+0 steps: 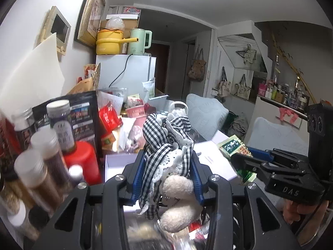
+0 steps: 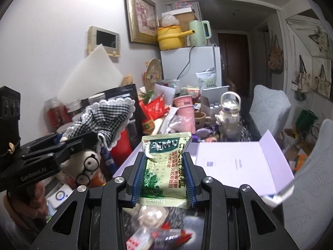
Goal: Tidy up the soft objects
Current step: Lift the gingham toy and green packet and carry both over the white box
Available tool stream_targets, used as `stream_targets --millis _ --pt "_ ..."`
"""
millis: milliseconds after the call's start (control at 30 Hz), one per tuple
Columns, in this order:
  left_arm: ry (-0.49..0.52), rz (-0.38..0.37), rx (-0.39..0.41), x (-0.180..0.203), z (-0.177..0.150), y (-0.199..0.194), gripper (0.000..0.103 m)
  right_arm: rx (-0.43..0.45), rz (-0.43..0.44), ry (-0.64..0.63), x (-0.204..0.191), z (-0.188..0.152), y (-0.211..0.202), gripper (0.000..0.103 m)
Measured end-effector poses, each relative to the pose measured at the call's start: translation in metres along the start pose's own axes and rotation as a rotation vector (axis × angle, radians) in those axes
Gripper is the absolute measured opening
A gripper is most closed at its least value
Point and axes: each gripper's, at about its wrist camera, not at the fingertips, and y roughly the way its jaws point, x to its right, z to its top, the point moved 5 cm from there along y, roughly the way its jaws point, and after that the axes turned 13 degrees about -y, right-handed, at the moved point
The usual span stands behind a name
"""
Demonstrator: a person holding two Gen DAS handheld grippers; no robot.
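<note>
My left gripper (image 1: 168, 160) is shut on a cream plush toy (image 1: 177, 185) dressed in black-and-white checked cloth with lace trim (image 1: 166, 133). The toy's legs hang below the blue pads. In the right wrist view the same left gripper (image 2: 83, 139) shows at the left, with the checked cloth (image 2: 108, 112) spilling over it. My right gripper (image 2: 164, 158) is shut on a soft green packet (image 2: 164, 156) with red and green print. That packet (image 1: 231, 145) and the right gripper (image 1: 247, 158) also show at the right of the left wrist view. Both are lifted above the cluttered table.
An open white box (image 2: 229, 158) lies just beyond the grippers. Jars (image 1: 60, 120) and a red container (image 1: 83, 158) crowd the left. Behind are snack bags, pink cups (image 2: 184, 108), a white bottle (image 2: 229, 108), a small fridge (image 2: 191, 64) and light-blue cushioned chairs (image 2: 268, 108).
</note>
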Motion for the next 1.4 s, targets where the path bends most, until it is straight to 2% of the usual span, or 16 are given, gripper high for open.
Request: stream_targets --millis 400,633,933,1100,1400 --pt "-0.013 0.053 0.009 -0.015 0.039 0.082 0.04 -0.009 0.027 -0.001 0.037 0.034 0.086 0.035" --pt "-0.02 0.102 -0.012 -0.03 0.042 0.124 0.04 -0.022 0.077 0.029 0.053 0.05 0.137 0.035" --pt "-0.049 0.183 -0.118 -0.061 0.024 0.174 0.04 -0.094 0.076 0.026 0.06 0.039 0.192 0.035" --pt "-0.056 0.222 -0.17 -0.074 0.014 0.197 0.04 -0.165 0.093 0.033 0.061 0.027 0.224 0.035" --pt "-0.08 0.274 -0.289 -0.093 -0.013 0.234 0.04 -0.26 0.078 0.042 0.068 0.002 0.254 0.035"
